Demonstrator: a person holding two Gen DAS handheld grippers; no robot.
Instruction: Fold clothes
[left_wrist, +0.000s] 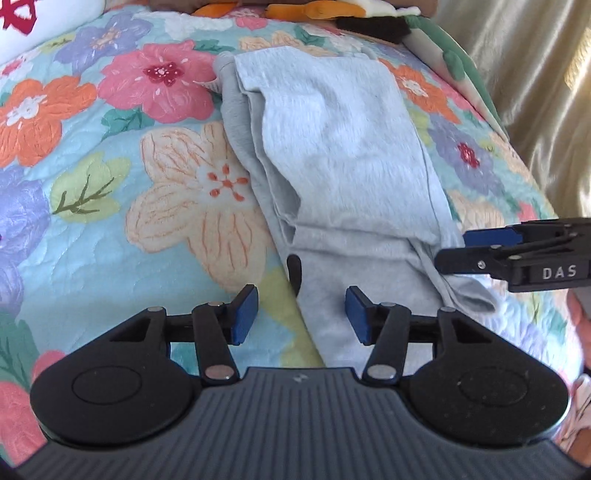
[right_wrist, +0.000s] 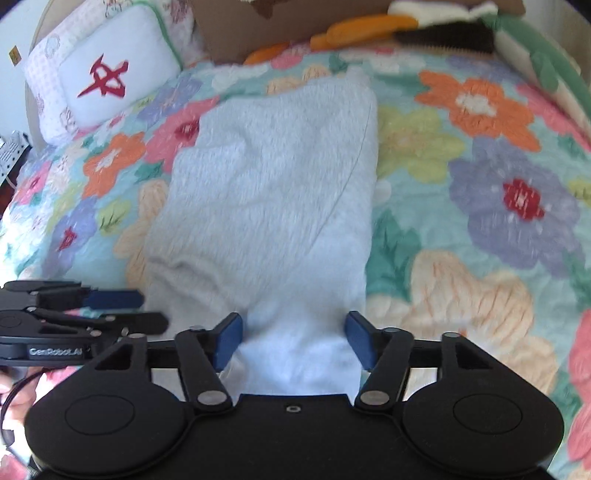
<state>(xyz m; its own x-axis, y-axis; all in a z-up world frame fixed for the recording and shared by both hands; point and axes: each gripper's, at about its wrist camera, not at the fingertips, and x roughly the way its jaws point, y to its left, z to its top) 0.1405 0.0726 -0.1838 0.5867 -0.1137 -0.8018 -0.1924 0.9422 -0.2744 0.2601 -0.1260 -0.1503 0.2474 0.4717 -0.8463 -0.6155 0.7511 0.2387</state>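
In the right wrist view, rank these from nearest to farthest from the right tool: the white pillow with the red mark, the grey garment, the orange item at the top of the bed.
1. Grey garment: lies directly between the open fingers of the right tool.
2. White pillow: far upper left, on the floral bedspread.
3. Orange item: top edge, behind the garment.

The pillow and orange item are close to call.

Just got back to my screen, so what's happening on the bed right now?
A person with a gripper in each hand is folding a light grey garment on a floral quilt. It lies in a long folded strip. Both the left gripper and right gripper hover over its near end, jaws open and gripping nothing. The right view is blurred.
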